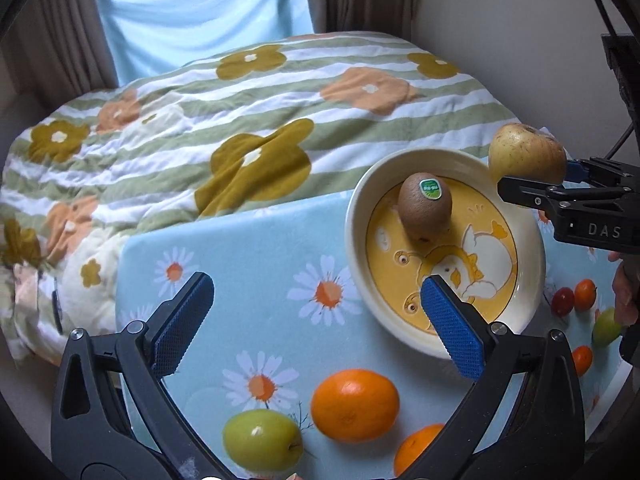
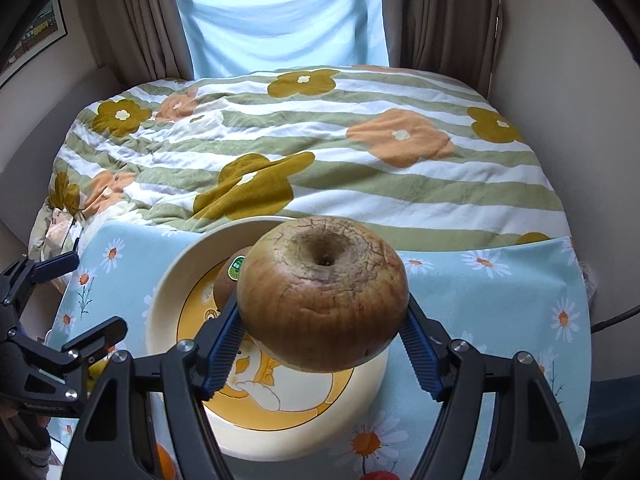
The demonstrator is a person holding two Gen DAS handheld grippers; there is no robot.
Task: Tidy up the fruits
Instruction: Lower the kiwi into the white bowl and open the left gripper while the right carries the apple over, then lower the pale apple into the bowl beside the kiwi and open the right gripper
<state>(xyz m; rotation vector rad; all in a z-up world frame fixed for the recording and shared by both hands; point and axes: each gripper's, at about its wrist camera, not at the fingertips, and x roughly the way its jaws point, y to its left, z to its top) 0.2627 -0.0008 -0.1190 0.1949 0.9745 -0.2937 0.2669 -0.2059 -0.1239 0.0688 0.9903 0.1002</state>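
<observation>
My right gripper (image 2: 322, 322) is shut on a brownish apple (image 2: 322, 294) and holds it above the right rim of a cream and yellow duck plate (image 2: 172, 280). The apple (image 1: 526, 154) and right gripper (image 1: 532, 190) also show in the left wrist view, over the plate's (image 1: 356, 216) far right rim. A kiwi (image 1: 425, 206) with a green sticker lies in the plate. My left gripper (image 1: 316, 322) is open and empty above the blue daisy cloth (image 1: 256, 240), left of the plate. An orange (image 1: 355, 404) and a green apple (image 1: 262, 444) lie below it.
A second orange (image 1: 416, 450) lies at the bottom edge. Several small red, orange and green tomatoes (image 1: 576, 296) lie right of the plate. Behind the table is a bed with a striped flowered quilt (image 1: 240, 120), curtains and a wall.
</observation>
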